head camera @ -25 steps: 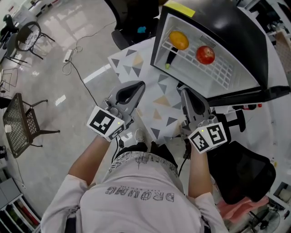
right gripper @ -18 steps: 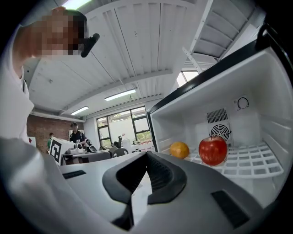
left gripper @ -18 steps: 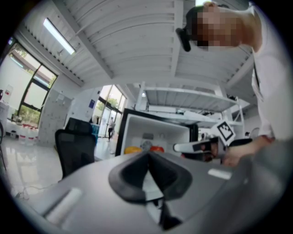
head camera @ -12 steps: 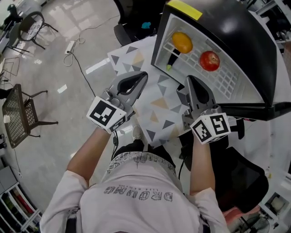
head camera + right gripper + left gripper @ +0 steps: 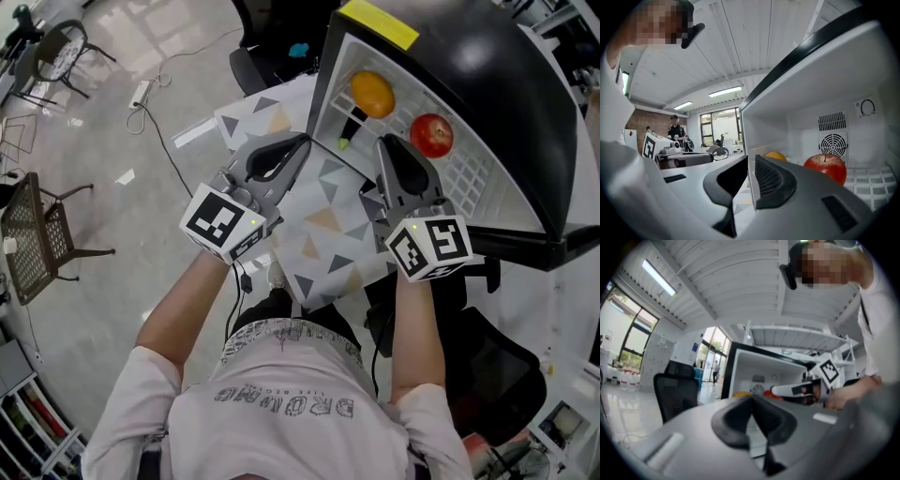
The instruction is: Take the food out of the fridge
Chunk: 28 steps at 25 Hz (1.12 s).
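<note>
Hovering by the open fridge [image 5: 487, 66] holding an apple [image 5: 432, 135] and orange [image 5: 371, 94], the left gripper [image 5: 298, 142] is closed and empty, while the right gripper [image 5: 389, 143] has just been cracking its jaws open, nothing between them I think.

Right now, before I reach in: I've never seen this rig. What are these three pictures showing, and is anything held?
No robot here: a person holds a pair of tongs in each hand. The large picture comes from a camera on the person's head, looking down: the left tongs and right tongs point at a small open fridge at the far end of a triangle-patterned tabletop. The other two pictures come from cameras riding on each pair of tongs. On the fridge's wire shelf lie an orange and a red apple. Nothing is held: the left tongs are shut and empty; the right tongs have just begun opening, nothing between them.
</note>
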Each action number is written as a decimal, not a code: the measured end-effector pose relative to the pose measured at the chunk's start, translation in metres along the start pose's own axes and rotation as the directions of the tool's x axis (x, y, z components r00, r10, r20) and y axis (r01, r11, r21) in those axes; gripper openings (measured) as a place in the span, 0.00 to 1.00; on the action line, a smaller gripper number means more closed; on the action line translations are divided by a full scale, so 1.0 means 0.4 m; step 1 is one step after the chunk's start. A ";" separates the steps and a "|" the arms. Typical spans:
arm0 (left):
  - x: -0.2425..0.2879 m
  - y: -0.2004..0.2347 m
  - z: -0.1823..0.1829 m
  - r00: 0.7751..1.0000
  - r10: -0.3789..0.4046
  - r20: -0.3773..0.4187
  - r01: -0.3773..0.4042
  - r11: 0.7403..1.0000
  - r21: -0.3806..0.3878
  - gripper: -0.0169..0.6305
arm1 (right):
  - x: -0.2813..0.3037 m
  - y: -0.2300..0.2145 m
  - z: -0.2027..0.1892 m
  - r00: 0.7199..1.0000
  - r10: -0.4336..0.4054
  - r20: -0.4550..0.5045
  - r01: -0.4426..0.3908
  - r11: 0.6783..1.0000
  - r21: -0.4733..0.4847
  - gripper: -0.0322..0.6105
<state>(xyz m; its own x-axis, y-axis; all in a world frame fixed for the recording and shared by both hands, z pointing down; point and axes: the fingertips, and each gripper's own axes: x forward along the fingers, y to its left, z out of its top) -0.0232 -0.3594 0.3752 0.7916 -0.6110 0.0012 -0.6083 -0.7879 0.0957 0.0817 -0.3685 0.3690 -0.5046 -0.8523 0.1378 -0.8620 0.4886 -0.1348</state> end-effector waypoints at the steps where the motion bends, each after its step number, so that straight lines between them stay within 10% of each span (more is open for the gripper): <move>1: 0.006 0.004 0.001 1.000 -0.002 0.000 0.002 1.000 0.002 0.04 | 0.008 -0.005 0.001 1.000 -0.006 -0.004 0.006 1.000 -0.007 0.09; 17: 0.082 0.056 0.020 0.999 -0.037 0.029 0.037 0.999 0.012 0.04 | 0.133 -0.071 0.002 0.979 -0.191 -0.078 0.180 0.975 -0.128 0.42; 28: 0.079 0.069 -0.007 0.998 -0.053 0.016 0.053 0.999 -0.001 0.04 | 0.170 -0.107 -0.035 0.935 -0.335 -0.114 0.312 0.933 -0.178 0.46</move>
<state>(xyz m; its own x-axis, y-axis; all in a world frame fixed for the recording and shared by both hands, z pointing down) -0.0150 -0.4002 0.3809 0.8220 -0.5692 -0.0199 -0.5650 -0.8194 0.0967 0.0835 -0.4447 0.3980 -0.1888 -0.9394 0.2862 -0.9705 0.2229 0.0916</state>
